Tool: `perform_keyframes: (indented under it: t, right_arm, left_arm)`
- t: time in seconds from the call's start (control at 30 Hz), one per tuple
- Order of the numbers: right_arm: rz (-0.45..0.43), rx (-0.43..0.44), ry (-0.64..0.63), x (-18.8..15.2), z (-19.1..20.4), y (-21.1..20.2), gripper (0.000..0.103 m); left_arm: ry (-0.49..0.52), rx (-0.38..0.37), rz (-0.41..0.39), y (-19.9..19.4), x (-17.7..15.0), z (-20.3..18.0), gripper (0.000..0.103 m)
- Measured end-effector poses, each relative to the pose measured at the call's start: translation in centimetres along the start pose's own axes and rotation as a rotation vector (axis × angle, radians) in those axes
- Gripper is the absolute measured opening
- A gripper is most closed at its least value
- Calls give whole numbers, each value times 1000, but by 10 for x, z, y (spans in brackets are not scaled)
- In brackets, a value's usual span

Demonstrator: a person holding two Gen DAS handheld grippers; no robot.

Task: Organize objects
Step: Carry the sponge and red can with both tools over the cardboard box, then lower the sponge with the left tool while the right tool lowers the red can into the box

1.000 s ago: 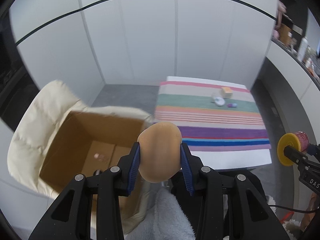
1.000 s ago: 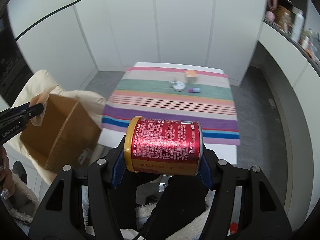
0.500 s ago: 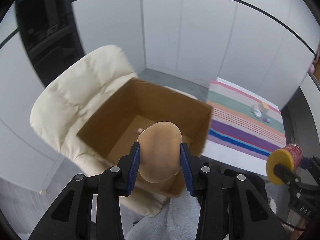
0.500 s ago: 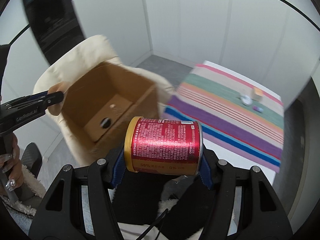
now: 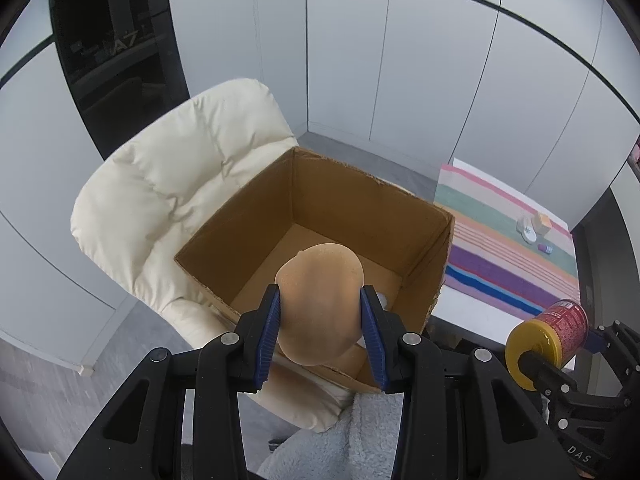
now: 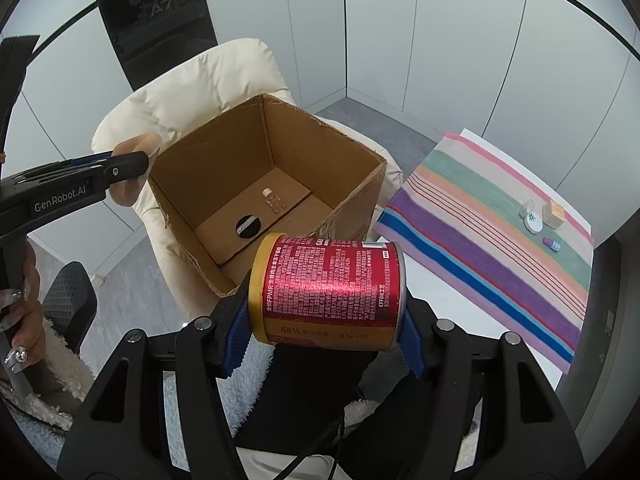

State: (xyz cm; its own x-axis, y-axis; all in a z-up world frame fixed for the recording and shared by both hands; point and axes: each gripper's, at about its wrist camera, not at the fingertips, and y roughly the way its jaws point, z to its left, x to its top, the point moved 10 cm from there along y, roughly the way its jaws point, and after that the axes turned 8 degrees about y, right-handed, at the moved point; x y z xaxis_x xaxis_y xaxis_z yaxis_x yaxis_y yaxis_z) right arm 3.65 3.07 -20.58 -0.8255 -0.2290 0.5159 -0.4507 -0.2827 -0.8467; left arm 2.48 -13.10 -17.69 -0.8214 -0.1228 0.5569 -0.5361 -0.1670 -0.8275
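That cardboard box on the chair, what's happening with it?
A person is tidying things into the cardboard box, which sits open on a cream padded chair. The left tool grips a tan, rounded object at the box; the right tool grips a red can sideways near it. A black disc and a small clear bottle already lie inside. A few small items remain on the striped cloth.

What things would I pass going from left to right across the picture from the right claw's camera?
Person's hand → left claw holding the tan squishy thing → cardboard box on the cream chair → striped cloth → white round case → small purple bottle.
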Motion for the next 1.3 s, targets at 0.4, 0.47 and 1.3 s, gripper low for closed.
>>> perform_keyframes:
  t: [0.4,0.47,1.3]
  right_arm:
    - [36,-9,-58,35,16,55,64]
    - [45,-6,-67,44,21,67,64]
    - [59,34,-49,90,39,153,103]
  left_arm:
    - [14,46,27,62,38,18,40]
    - [6,45,42,74,39,23,41]
    - [2,33,7,104,44,39,99]
